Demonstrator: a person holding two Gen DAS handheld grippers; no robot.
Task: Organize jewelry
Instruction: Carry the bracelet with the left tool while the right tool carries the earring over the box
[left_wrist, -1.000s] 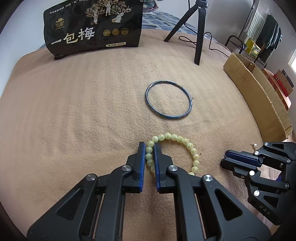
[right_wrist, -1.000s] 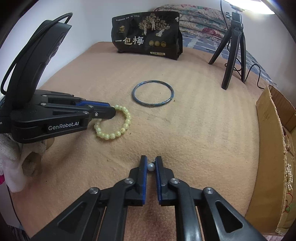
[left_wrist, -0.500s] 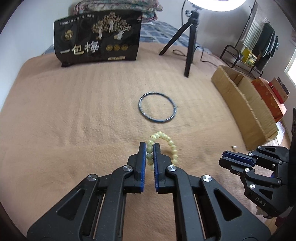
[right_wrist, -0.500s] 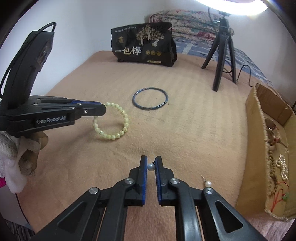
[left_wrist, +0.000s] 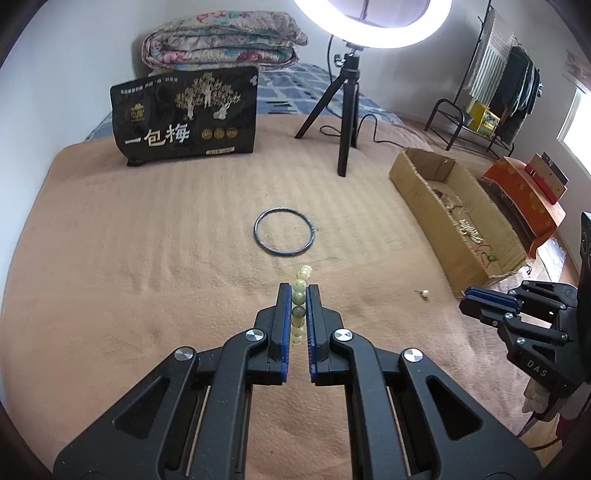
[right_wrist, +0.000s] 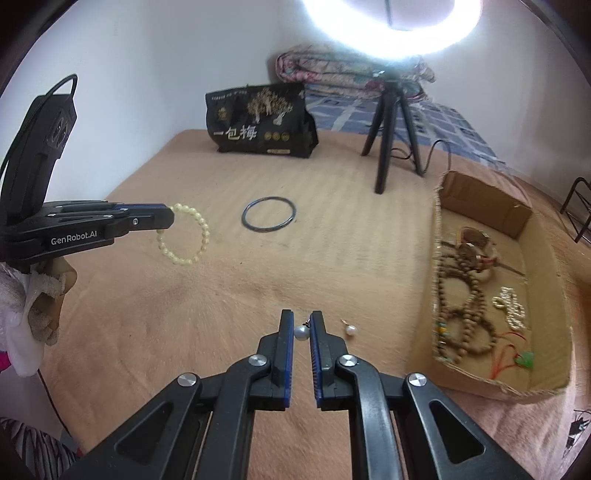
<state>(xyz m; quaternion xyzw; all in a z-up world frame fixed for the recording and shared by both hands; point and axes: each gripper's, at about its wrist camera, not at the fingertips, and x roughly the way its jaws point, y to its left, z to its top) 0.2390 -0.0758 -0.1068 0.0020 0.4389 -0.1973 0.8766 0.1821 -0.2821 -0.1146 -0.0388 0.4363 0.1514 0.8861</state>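
Observation:
My left gripper (left_wrist: 298, 291) is shut on a pale yellow-green bead bracelet (left_wrist: 300, 295), which hangs edge-on above the tan blanket. From the right wrist view the same bracelet (right_wrist: 184, 236) dangles as a loop from the left gripper (right_wrist: 168, 218). My right gripper (right_wrist: 302, 325) is shut on a pearl earring (right_wrist: 301, 332), lifted off the blanket. A second pearl earring (right_wrist: 351, 329) lies on the blanket just right of it, also seen as a pearl earring (left_wrist: 424, 293). A dark blue bangle (left_wrist: 284, 235) lies flat farther back. The right gripper (left_wrist: 480, 299) shows at the right edge.
A cardboard box (right_wrist: 443, 206) holding several bead strings and pearl pieces sits at the right, its near wall (left_wrist: 424, 206) beside the blanket. A black snack bag (left_wrist: 184, 118) and a ring-light tripod (left_wrist: 347, 122) stand at the back. A gloved hand (right_wrist: 40, 299) holds the left gripper.
Both grippers have risen. The bracelet has come off the blanket and now hangs from the left gripper. The right gripper has carried its pearl earring toward the box, and the second earring has come into view.

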